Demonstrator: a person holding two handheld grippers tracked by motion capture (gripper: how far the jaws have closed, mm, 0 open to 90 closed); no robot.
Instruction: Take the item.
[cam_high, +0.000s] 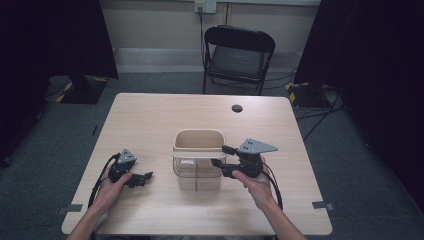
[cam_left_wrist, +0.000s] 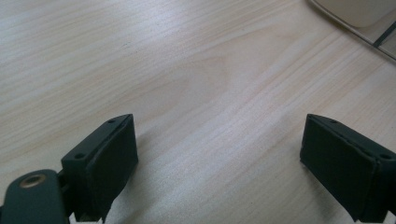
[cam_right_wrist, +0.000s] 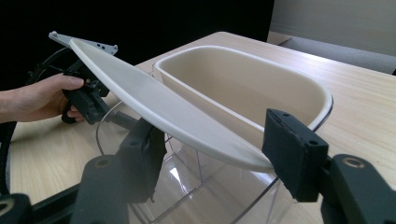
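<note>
Between the right gripper's (cam_right_wrist: 212, 154) fingers, the lid (cam_right_wrist: 159, 105) tilts lengthwise over the container (cam_right_wrist: 243, 84).

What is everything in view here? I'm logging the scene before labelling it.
table: one, light wood, centre
container: one, clear, mid-table
insert: one, beige, in the container's top
lid: one, off-white, tilted across the container
chair: one, black, behind the table
round cap: one, black, near the table's far edge
left gripper: one, black, table's left, jaws open
right gripper: one, black, jaws either side of the lid's end
left hand, right hand: each holds a gripper
</note>
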